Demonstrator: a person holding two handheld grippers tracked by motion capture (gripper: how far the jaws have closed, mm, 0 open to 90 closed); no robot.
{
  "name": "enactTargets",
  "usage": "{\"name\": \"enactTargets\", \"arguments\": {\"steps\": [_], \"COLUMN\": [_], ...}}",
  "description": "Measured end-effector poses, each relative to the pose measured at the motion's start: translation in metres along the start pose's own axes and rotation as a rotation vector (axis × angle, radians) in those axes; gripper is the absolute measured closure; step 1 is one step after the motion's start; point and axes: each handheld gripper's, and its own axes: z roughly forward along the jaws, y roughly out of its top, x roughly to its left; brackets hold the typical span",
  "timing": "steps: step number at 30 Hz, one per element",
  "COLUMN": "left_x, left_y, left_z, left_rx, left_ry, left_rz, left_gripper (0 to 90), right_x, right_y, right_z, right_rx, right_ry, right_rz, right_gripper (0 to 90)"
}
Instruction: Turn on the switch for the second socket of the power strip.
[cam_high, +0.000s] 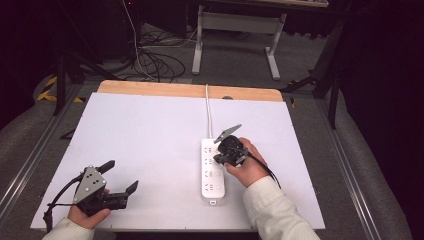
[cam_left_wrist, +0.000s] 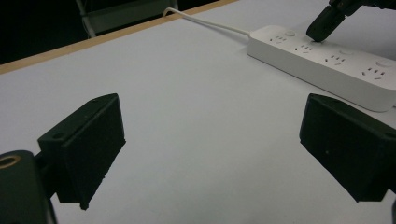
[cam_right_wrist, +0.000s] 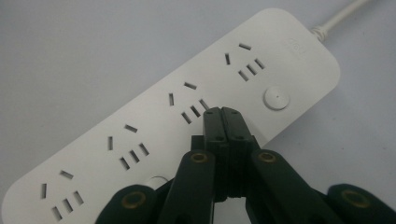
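A white power strip (cam_high: 210, 176) with several sockets lies lengthwise on the white table right of centre, its cord (cam_high: 207, 110) running to the far edge. My right gripper (cam_high: 218, 159) is shut with nothing between its jaws, tips together. In the right gripper view the tips (cam_right_wrist: 222, 114) rest on the strip (cam_right_wrist: 140, 121) beside the second socket, close to a round button (cam_right_wrist: 276, 98). My left gripper (cam_high: 121, 176) stands open near the front left, empty. In the left gripper view its jaws (cam_left_wrist: 215, 140) frame bare table, with the strip (cam_left_wrist: 327, 65) and the right gripper (cam_left_wrist: 321, 27) beyond.
The white table top (cam_high: 150, 135) has a wooden strip (cam_high: 150, 89) along its far edge. Beyond it are loose floor cables (cam_high: 155, 62) and a white desk frame (cam_high: 235, 25). Metal rails (cam_high: 350, 165) run along both sides of the table.
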Motion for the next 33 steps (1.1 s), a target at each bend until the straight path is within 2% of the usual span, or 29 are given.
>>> {"name": "enactTargets", "arguments": {"steps": [4, 6, 17, 21, 28, 31, 33], "left_x": [0.0001, -0.0002, -0.0001, 0.0000, -0.0005, -0.0006, -0.0007], "left_y": [0.0000, 0.0000, -0.0001, -0.0001, 0.0000, -0.0001, -0.0001], "left_z": [0.0001, 0.0002, 0.0000, 0.0001, 0.0001, 0.0002, 0.0003], "left_rx": [0.001, 0.001, 0.001, 0.002, 0.002, 0.002, 0.002], "left_ry": [0.000, 0.000, 0.001, 0.000, 0.001, -0.001, -0.001], "left_rz": [0.000, -0.001, -0.002, -0.001, -0.001, -0.003, -0.003], "left_gripper": [7.1, 7.1, 7.1, 7.1, 7.1, 7.1, 7.1], "right_x": [0.0000, -0.0009, 0.0022, -0.0004, 0.0003, -0.0012, -0.0006], "right_y": [-0.0011, -0.0019, 0.0001, -0.0011, -0.0016, -0.0020, -0.0022], "right_z": [0.0006, 0.0011, 0.0020, 0.0016, 0.0020, 0.0021, 0.0036], "right_rx": [-0.006, -0.009, 0.010, 0.016, 0.013, 0.010, 0.003], "right_ry": [0.004, 0.006, -0.011, 0.014, 0.006, 0.017, 0.005], "right_rz": [-0.005, 0.007, -0.004, 0.013, 0.015, 0.024, 0.020], "right_gripper": [90.0, 90.0, 90.0, 90.0, 90.0, 90.0, 90.0]}}
